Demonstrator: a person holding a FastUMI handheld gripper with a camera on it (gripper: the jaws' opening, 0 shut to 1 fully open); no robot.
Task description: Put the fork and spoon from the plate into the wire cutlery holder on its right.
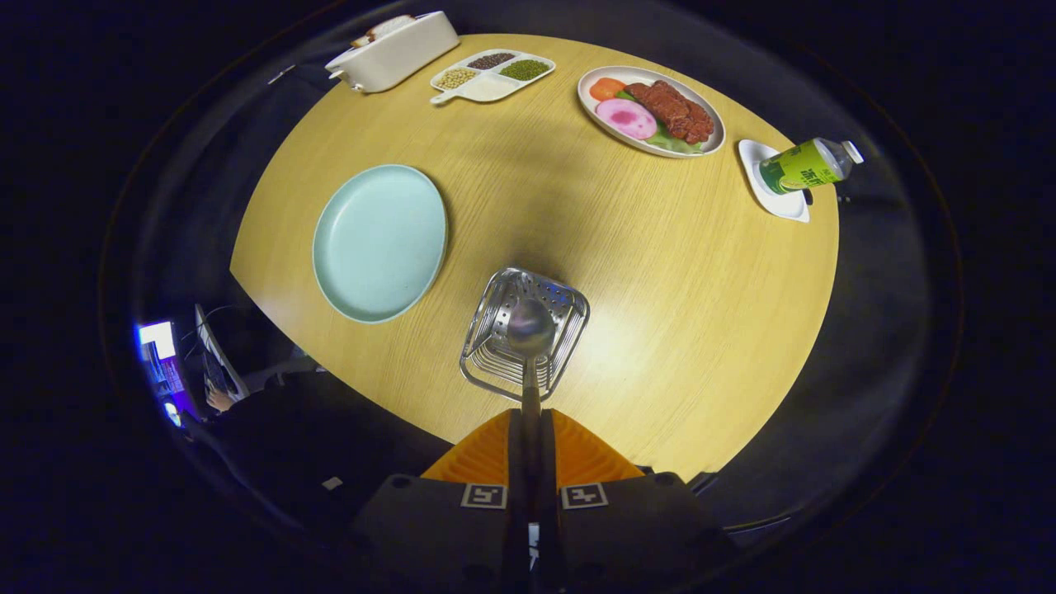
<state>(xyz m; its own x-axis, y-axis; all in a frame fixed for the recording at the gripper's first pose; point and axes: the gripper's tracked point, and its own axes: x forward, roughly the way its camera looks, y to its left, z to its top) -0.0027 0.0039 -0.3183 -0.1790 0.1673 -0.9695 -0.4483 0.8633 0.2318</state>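
My gripper (530, 417) is shut on the handle of a metal spoon (530, 328). The spoon points forward from the fingers, its bowl hanging over the opening of the wire cutlery holder (487, 351), which stands on the round wooden table just ahead of the fingers. Whether anything lies inside the holder I cannot tell. To the holder's left lies a pale blue plate (378, 241) with nothing on it.
Beyond the holder sit an oval plate of food (652, 110), a divided dish of beans (492, 76), a white box (394, 51) and a green bottle (804, 165) lying on a small white dish. The table's near edge (396, 404) runs close under the holder.
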